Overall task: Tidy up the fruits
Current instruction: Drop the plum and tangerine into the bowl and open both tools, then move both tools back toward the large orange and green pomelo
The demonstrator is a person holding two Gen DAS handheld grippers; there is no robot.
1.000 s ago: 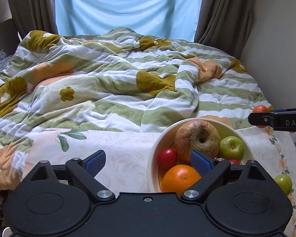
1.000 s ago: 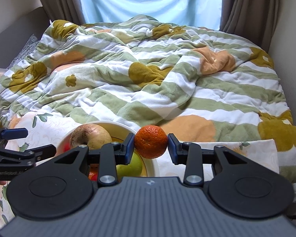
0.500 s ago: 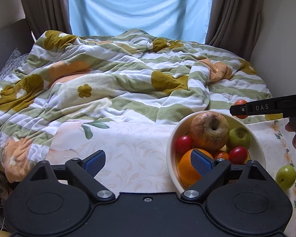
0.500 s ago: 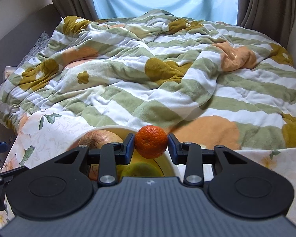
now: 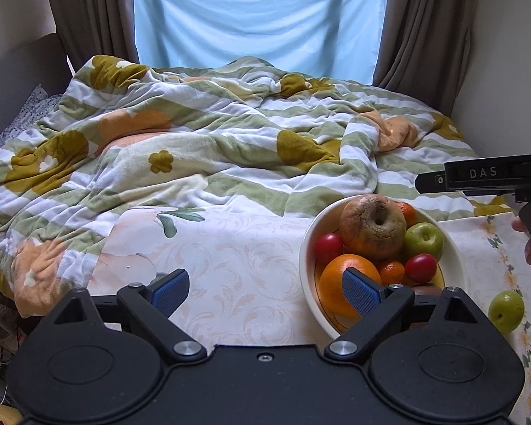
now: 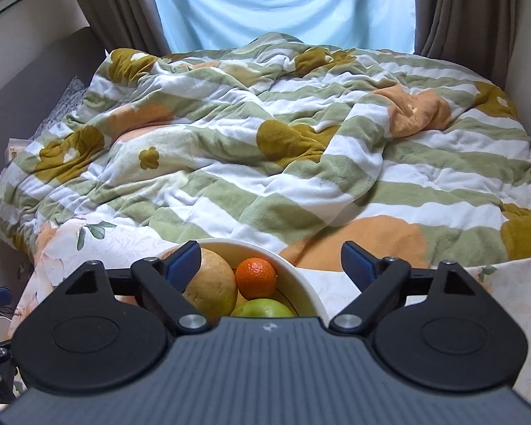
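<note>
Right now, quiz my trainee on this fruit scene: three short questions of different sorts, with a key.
1. True or false: the small tangerine lies in the bowl.
2. Which fruit sits outside the bowl on the cloth? A) a red one B) the green fruit C) the big orange
3. Fill in: the right gripper has its jaws ____ with nothing between them.

Key: 1 true; 2 B; 3 opening.
</note>
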